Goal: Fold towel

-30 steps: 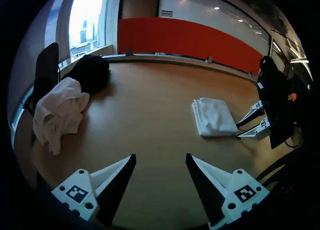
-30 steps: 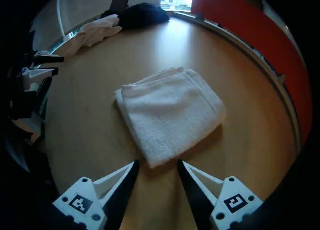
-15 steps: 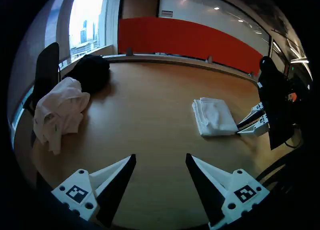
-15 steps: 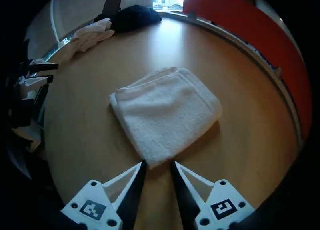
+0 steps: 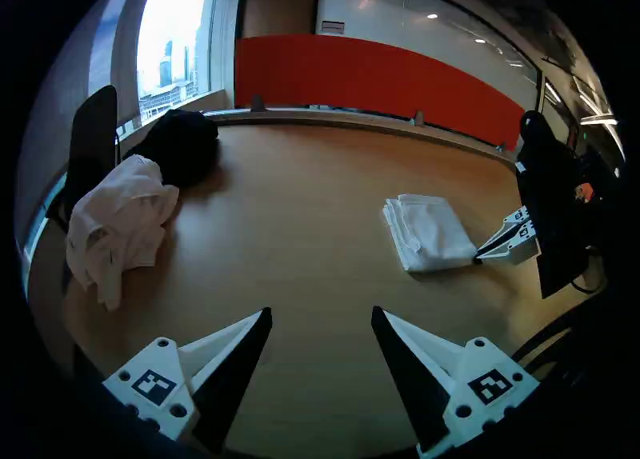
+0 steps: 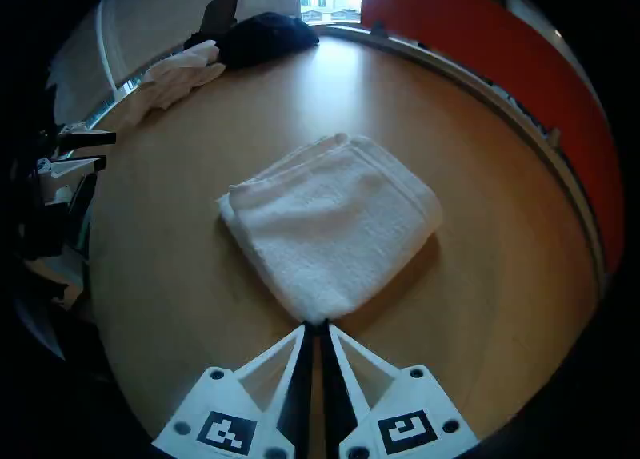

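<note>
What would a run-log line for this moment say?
towel: folded, on table | right tongs: shut on its near corner | left tongs: open, away from towel

towel (image 6: 332, 219): 1 | white garment heap (image 5: 120, 219): 1 (perhaps several pieces) | dark bundle (image 5: 182, 143): 1

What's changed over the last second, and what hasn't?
The right claw moved in on the near corner of the towel, its jaws going from apart to almost together; whether they pinch cloth is unclear. The left claw stayed open above the table, and the towel stayed folded.
</note>
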